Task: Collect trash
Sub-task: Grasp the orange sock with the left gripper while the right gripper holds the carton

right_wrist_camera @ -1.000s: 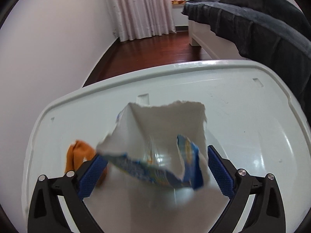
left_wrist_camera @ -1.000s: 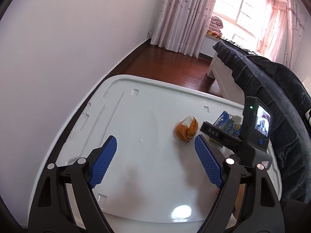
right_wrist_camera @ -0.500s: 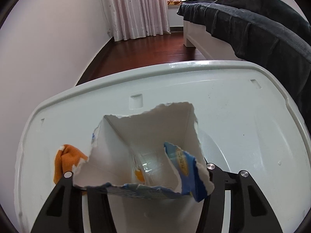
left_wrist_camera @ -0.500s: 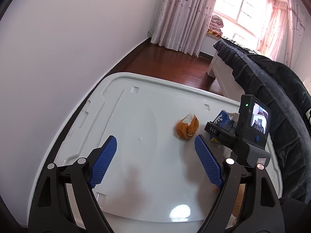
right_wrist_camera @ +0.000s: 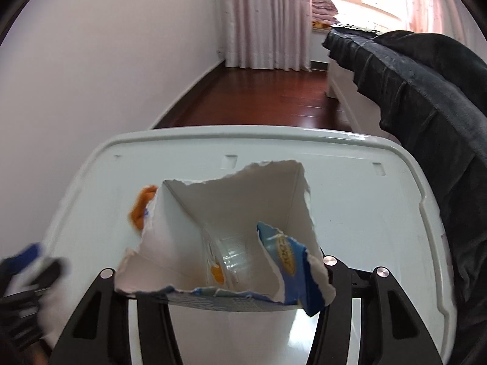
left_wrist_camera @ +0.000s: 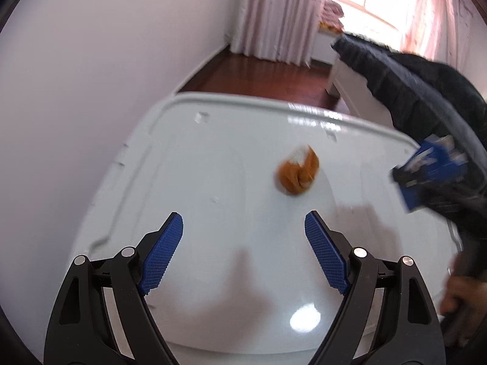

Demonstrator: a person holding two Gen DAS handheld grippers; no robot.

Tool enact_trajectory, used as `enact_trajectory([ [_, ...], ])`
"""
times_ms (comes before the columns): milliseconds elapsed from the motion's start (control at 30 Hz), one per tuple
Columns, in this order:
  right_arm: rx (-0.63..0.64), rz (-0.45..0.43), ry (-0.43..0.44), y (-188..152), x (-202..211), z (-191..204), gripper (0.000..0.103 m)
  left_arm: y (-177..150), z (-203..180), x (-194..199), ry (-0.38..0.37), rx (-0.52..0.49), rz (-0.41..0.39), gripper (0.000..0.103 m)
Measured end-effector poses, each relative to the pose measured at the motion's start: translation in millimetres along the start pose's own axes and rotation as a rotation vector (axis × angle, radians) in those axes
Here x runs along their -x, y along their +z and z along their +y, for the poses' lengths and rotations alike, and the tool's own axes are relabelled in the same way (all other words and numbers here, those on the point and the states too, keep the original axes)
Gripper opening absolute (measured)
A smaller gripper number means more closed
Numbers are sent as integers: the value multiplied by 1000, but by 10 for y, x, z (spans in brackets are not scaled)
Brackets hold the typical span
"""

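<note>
Right hand-held gripper (right_wrist_camera: pixel 225 289) clamps torn carton (right_wrist_camera: pixel 231 231), print unreadable; left hand-held gripper (left_wrist_camera: pixel 243 252) spread wide.

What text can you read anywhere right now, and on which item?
None can be read for certain.
Torn carton held in the right gripper: a yellow oval label on the blue flap, letters too small and tilted to read.
Same carton in the left view: white print, blurred.
Orange wrapper: no text visible.

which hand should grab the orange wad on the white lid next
Left. The left gripper is open and empty, with the orange wad just ahead of its fingers on the white lid. The right gripper is already shut on the torn carton.
</note>
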State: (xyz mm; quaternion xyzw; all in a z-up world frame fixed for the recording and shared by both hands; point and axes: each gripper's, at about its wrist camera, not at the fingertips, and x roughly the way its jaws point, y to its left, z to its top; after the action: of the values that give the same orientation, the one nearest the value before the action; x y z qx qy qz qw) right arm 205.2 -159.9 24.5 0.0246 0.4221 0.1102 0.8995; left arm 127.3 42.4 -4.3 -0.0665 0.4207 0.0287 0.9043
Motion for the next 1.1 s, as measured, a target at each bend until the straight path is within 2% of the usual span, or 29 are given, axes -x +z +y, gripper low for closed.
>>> enact_trajectory([
  [100, -18, -28, 91, -82, 264, -81, 53, -22, -140, -135, -15, -61, 18, 80],
  [200, -20, -52, 121, -182, 385, -120, 53, -8, -304, -230, -19, -134, 3, 80],
  [333, -64, -32, 163, -233, 352, -201, 53, 80, -444, -431, -86, -190, 16, 80],
  [433, -90, -37, 171, -209, 375, -288, 53, 186, -467, -590, -92, -184, 27, 80],
  [633, -116, -71, 161, -160, 440, -402, 53, 357, -485, -873, -59, -138, 71, 80],
  [833, -113, -82, 159, -157, 481, -456, 53, 400, -530, -1129, -49, -110, 127, 80],
  [1100, -117, -74, 161, -201, 517, -466, 54, 400, -572, -1165, -9, -127, 89, 80],
])
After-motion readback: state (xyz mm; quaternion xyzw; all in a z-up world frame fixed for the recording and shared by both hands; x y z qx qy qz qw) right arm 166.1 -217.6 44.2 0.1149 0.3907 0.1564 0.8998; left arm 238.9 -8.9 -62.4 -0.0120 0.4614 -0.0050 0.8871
